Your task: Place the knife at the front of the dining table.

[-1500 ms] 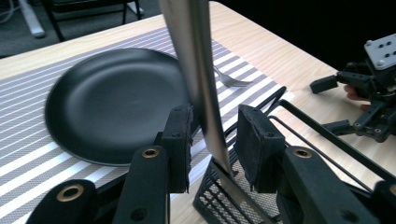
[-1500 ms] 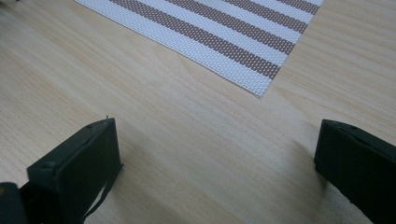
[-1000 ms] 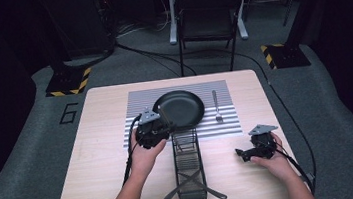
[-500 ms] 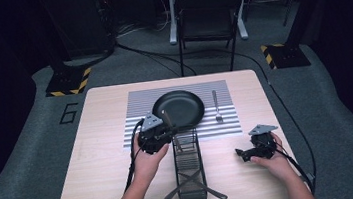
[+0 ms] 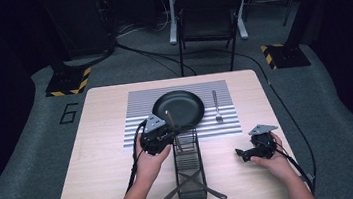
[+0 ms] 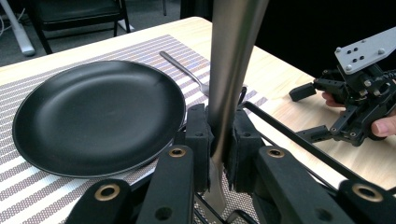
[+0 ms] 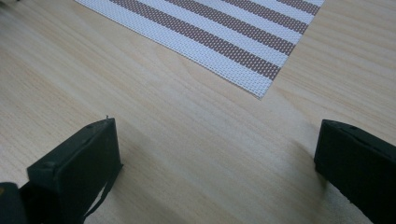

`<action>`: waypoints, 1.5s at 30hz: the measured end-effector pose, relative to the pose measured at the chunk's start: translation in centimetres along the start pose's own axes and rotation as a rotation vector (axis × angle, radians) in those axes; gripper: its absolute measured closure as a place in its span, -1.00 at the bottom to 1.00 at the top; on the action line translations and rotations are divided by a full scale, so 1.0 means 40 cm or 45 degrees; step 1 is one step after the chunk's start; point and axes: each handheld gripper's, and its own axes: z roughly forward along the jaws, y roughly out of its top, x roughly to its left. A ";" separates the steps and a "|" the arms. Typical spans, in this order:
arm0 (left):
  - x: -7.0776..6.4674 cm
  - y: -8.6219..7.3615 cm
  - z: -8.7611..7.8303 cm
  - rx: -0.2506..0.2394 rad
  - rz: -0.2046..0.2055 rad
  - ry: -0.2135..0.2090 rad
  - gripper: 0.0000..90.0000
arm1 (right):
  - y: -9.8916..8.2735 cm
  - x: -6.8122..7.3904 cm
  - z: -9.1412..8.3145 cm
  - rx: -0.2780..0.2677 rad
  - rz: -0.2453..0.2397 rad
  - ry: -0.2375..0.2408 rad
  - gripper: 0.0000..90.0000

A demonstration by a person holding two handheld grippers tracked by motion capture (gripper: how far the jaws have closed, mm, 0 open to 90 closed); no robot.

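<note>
Since a second ago, left gripper (image 5: 172, 129) has drifted slightly toward the wire rack (image 5: 189, 164), jaws closing, now clenched on an upright knife (image 6: 229, 70). Right gripper (image 5: 243, 153) rests released. Next I judge: lift it toward the plate (image 5: 178, 109).

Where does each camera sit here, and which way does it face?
High view: above the person's side, facing forward and down on the table; both forearms, left gripper, right gripper.
Left gripper view: rides that gripper, facing the plate; jaws clamp a metal utensil.
Right gripper view: faces bare wood, jaws apart.
Shared: the plate, fork and striped mat.
</note>
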 end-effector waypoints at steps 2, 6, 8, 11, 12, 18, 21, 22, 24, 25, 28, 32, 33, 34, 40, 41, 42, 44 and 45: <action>-0.001 0.008 -0.001 0.026 0.019 -0.007 0.81 | 0.000 0.000 0.000 0.000 -0.001 0.000 -1.00; -0.005 0.033 -0.010 0.018 0.007 -0.023 0.81 | 0.000 0.000 0.000 0.000 0.000 0.000 -1.00; -0.006 0.051 -0.021 0.013 0.027 -0.017 0.82 | 0.000 0.000 0.000 0.000 -0.001 0.000 -1.00; -0.008 0.070 -0.033 0.005 0.024 -0.022 0.82 | 0.000 0.000 0.000 0.000 -0.001 0.000 -1.00; -0.010 0.088 -0.044 0.006 0.032 -0.021 0.82 | 0.000 0.000 0.000 0.000 -0.001 0.000 -1.00; -0.020 0.140 -0.077 0.002 0.059 -0.012 0.82 | 0.000 0.000 0.000 0.000 -0.003 0.001 -1.00; -0.024 0.176 -0.101 -0.001 0.063 -0.008 0.82 | 0.000 0.000 0.000 0.000 -0.003 0.002 -1.00; -0.024 0.184 -0.108 0.000 0.072 -0.004 0.82 | 0.000 -0.001 0.000 0.001 -0.003 0.002 -1.00; -0.024 0.200 -0.120 -0.004 0.072 0.000 0.82 | 0.000 0.000 0.000 0.000 -0.003 0.002 -1.00; -0.024 0.207 -0.125 -0.007 0.070 0.002 0.82 | 0.000 -0.001 0.000 0.001 -0.003 0.002 -1.00; -0.021 0.227 -0.141 -0.008 0.069 0.005 0.82 | 0.000 -0.001 0.000 0.001 -0.003 0.003 -1.00; -0.015 0.246 -0.159 -0.006 0.070 0.026 0.82 | 0.000 0.000 0.000 0.000 -0.002 0.003 -1.00; -0.015 0.246 -0.159 -0.006 0.070 0.026 0.82 | 0.000 0.000 0.000 0.000 -0.002 0.003 -1.00; -0.010 0.251 -0.169 -0.008 0.070 0.039 0.82 | 0.000 0.000 0.000 0.000 -0.002 0.003 -1.00; 0.013 0.260 -0.194 -0.028 0.057 0.064 0.82 | 0.000 0.000 0.000 0.000 -0.001 0.004 -1.00; 0.016 0.260 -0.197 -0.030 0.048 0.067 0.82 | 0.000 -0.001 0.000 0.001 -0.004 0.003 -1.00; 0.020 0.261 -0.200 -0.027 0.051 0.070 0.82 | 0.000 -0.001 0.000 0.000 -0.004 0.003 -1.00; 0.030 0.260 -0.204 -0.028 0.043 0.082 0.82 | 0.000 -0.001 0.000 0.000 -0.003 0.003 -1.00; 0.034 0.260 -0.206 -0.025 0.043 0.088 0.82 | 0.000 -0.001 0.000 0.001 -0.004 0.003 -1.00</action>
